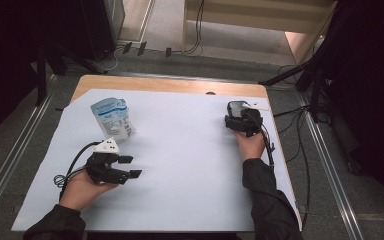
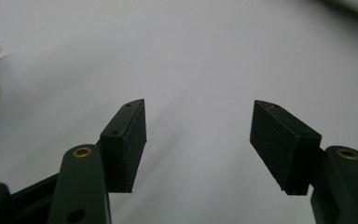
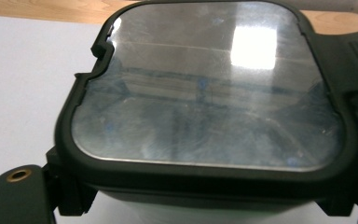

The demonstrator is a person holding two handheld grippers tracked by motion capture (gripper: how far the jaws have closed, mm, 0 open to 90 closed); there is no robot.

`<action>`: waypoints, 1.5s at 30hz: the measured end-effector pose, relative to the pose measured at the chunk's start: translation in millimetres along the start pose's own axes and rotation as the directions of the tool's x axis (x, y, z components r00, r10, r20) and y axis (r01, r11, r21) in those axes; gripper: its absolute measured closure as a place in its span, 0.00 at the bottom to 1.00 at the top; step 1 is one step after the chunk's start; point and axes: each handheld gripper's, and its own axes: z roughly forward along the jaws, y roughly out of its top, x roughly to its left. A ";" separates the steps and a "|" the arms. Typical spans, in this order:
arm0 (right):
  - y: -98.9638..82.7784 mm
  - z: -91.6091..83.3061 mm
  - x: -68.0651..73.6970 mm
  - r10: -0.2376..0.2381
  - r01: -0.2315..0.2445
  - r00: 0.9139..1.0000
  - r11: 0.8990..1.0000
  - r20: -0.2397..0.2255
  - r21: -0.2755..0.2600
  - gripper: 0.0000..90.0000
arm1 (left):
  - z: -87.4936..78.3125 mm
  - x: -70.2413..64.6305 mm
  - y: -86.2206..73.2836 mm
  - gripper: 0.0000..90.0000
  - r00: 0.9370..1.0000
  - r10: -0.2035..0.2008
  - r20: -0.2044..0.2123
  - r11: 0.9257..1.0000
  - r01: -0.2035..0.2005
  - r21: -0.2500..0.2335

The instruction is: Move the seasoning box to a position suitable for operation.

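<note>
Tabletop, wooden, covered almost entirely by a white sheet; the wood shows as a strip along the far edge. On the sheet near the far right edge stands a black container with a clear, reflective lid; in the right gripper view the right hand-held gripper reaches it, the jaws set at either side of the container's base, which fills the gap between them. At the far left of the sheet lies a white and blue pouch, untouched. Just nearer than the pouch, the left hand-held gripper lies on its side above the sheet, jaws moderately wide apart, with bare sheet between them.
</note>
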 end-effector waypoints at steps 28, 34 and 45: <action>6.0 -36.3 31.2 -0.057 0.053 0.992 0.998 -0.116 -0.037 0.18 | 3.9 7.0 15.0 0.37 1.000 -0.026 -0.010 0.999 0.025 -0.044; -1.7 -53.3 51.7 -0.083 0.078 0.983 0.996 -0.162 -0.036 0.18 | 4.1 12.5 21.9 0.38 1.000 -0.025 -0.008 0.999 0.024 -0.040; -20.0 -70.3 73.9 -0.116 0.115 0.971 0.993 -0.208 -0.016 0.18 | 15.4 14.3 34.3 0.39 1.000 -0.016 0.004 1.000 0.016 -0.026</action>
